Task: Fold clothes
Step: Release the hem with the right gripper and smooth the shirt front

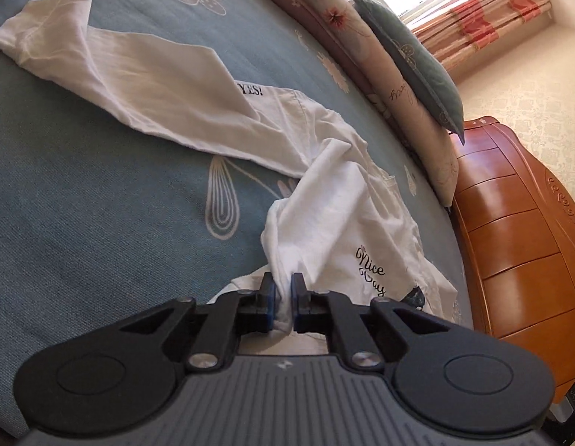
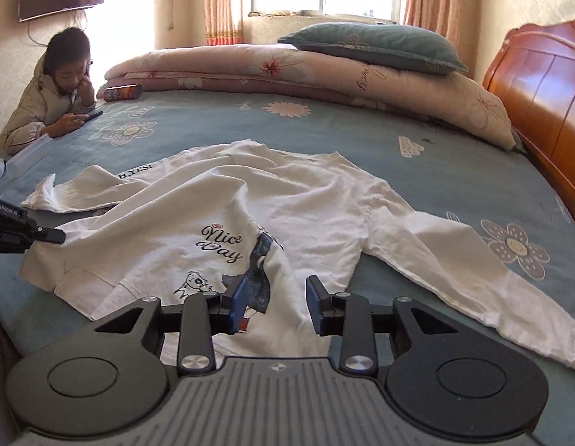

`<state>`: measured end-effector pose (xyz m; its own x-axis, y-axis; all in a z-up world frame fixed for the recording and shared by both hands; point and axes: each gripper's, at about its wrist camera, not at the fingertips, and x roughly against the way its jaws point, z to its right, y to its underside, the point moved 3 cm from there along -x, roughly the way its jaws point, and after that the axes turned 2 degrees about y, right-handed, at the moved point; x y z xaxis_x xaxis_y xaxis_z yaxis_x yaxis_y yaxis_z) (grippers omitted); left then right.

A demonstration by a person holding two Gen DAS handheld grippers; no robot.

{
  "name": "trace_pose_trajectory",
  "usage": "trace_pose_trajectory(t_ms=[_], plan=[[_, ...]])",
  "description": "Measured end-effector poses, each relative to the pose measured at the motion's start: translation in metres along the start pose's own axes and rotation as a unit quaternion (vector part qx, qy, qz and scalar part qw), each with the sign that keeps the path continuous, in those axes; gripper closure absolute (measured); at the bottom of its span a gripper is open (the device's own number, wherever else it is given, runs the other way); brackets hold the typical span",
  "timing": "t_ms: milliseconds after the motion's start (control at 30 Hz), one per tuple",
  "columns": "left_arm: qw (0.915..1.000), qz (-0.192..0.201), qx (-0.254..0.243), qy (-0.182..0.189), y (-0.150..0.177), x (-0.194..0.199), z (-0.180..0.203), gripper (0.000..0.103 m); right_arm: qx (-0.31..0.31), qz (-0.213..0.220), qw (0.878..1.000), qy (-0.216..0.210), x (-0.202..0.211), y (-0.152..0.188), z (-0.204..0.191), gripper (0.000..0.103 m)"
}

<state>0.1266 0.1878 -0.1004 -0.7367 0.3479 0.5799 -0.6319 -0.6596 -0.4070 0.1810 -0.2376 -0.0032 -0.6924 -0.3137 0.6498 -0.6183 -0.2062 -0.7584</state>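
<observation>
Across the blue-green quilted bedspread (image 2: 324, 126) with its pale flower prints lies the white long-sleeved cotton shirt (image 2: 198, 200), rumpled and spread front-up, its black "Nice Day" lettering (image 2: 220, 243) near the middle of the right wrist view and a cartoon print just below it. Your left gripper (image 1: 283, 290) has its blue-padded jaws closed on a bunched fold of that shirt, and the cloth rises in a ridge from the pinch toward twelve o'clock; one sleeve (image 1: 112, 70) trails away to ten o'clock in the left wrist view. Your right gripper (image 2: 274, 297) has its jaws apart, with nothing pinched; it hangs over the shirt's near hem, and the pads do not press the fabric. The other sleeve (image 2: 473, 267) runs out to four o'clock in the right wrist view. Behind the shirt, at twelve o'clock, a folded pink floral duvet (image 2: 287, 74) carries a grey-green pillow (image 2: 376, 46), with the orange wooden headboard (image 2: 540, 85) at two o'clock. A person in a beige padded jacket (image 2: 38, 100) leans on the bed's edge at ten o'clock.
</observation>
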Motion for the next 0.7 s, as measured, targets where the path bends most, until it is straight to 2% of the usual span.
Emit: trace_pose_trajectory(t_ms=[100,233,367,433,533,567,633,667,700], plan=[[0.9997,0.004,-0.022,0.003,0.002,0.001,-0.004,0.072,-0.086,-0.026,0.996,-0.015,-0.007,0.018,0.037,0.051],[0.9978,0.008,-0.063,0.019,0.003,0.008,0.007,0.048,-0.177,-0.045,0.981,-0.069,-0.016,0.045,0.062,0.048],[0.9922,0.011,-0.124,-0.007,0.006,0.007,0.014,0.040,-0.208,-0.048,0.971,-0.109,-0.028,0.066,0.058,0.043],[0.9890,0.019,-0.142,-0.036,0.006,0.005,0.013,0.038,-0.208,-0.052,0.970,-0.113,-0.035,0.069,0.054,0.043],[0.9910,0.006,-0.126,-0.045,0.005,-0.002,0.000,0.036,-0.189,-0.058,0.973,-0.121,-0.047,0.074,0.042,0.043],[0.9917,0.006,-0.123,-0.038,0.006,-0.003,-0.004,0.036,-0.181,-0.058,0.974,-0.126,-0.050,0.074,0.038,0.044],[0.9926,0.008,-0.119,-0.022,0.006,0.000,-0.007,0.036,-0.174,-0.057,0.974,-0.135,-0.057,0.074,0.030,0.055],[0.9931,0.005,-0.117,-0.014,0.007,0.000,-0.007,0.036,-0.171,-0.059,0.974,-0.139,-0.060,0.074,0.025,0.071],[0.9934,-0.003,-0.115,0.000,0.007,0.000,-0.007,0.038,-0.166,-0.060,0.975,-0.137,-0.061,0.074,0.024,0.077]])
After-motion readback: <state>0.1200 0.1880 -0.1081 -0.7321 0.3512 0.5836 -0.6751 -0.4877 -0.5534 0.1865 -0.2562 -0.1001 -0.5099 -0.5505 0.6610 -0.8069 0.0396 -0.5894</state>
